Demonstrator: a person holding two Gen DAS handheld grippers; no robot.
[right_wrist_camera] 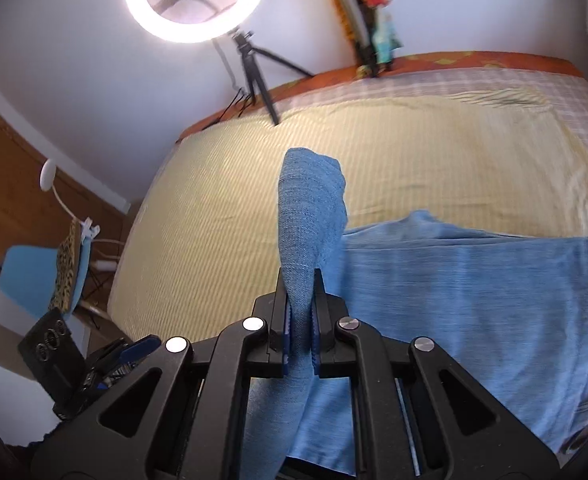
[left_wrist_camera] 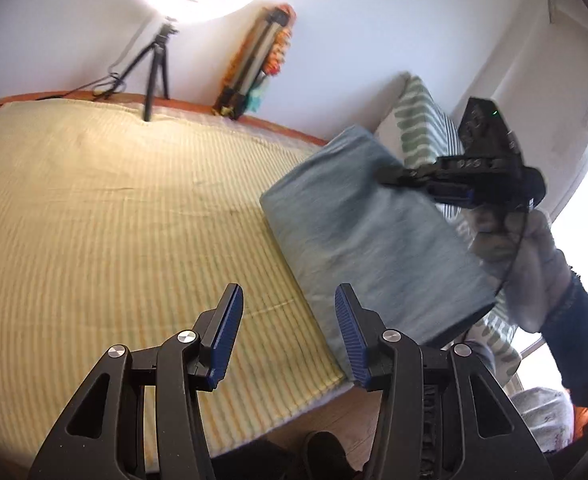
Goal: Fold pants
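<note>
The blue pants hang as a folded slab above the right part of the bed in the left wrist view. My right gripper grips their upper edge, held by a gloved hand. In the right wrist view my right gripper is shut on a bunched fold of the pants, and the rest of the cloth drapes to the right. My left gripper is open over the bed's near edge, with nothing between its blue pads, just left of the pants.
A yellow striped bedspread covers the bed. A ring light on a tripod stands at the far edge by the wall. A green patterned pillow lies behind the pants. A blue chair and wooden floor flank the bed.
</note>
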